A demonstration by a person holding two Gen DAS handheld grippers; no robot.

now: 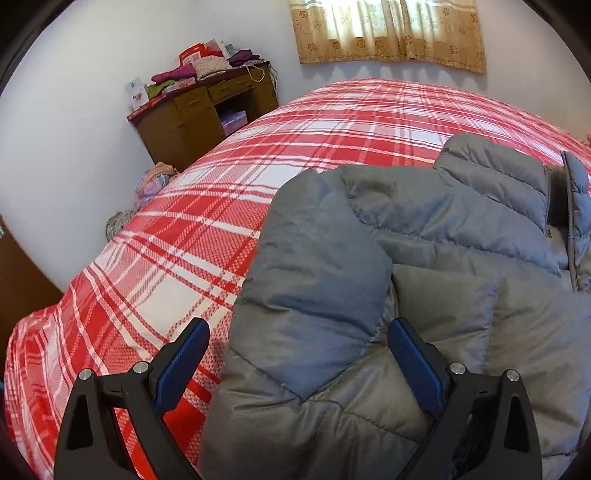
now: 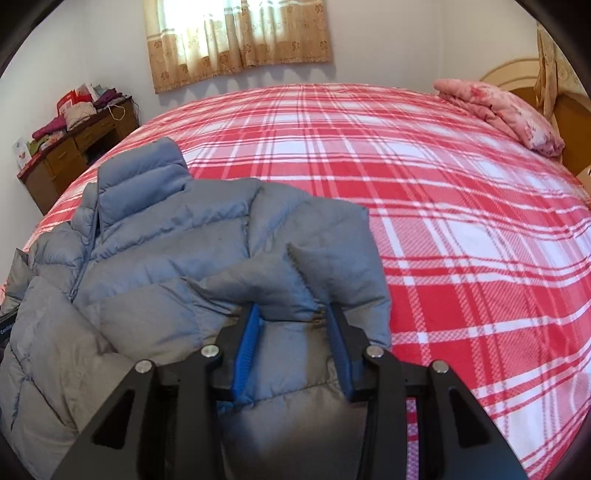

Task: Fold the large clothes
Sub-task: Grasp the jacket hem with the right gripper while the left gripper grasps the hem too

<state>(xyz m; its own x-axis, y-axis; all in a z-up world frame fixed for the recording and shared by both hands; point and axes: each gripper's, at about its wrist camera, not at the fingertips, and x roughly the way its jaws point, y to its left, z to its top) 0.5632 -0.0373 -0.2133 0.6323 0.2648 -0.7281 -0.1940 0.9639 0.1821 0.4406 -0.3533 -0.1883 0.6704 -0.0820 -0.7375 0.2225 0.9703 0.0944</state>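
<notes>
Because a bulky fold needs both sides tucked inward, the grey puffer jacket (image 1: 424,229) lies collar-away on the plaid bed (image 1: 207,206), one sleeve folded over each side. One right gripper (image 2: 293,332) pinches its sleeve at 6 o'clock; one left gripper (image 1: 297,345) straddles the other sleeve, jaws spread.

I see the grey quilted puffer jacket (image 1: 424,236) lying front-up, collar away from me, both sleeves folded across its body.

White walls (image 1: 74,110), backlit tan curtain (image 1: 388,33), cluttered wooden desk (image 1: 207,110), plaid bed (image 2: 424,203)
</notes>
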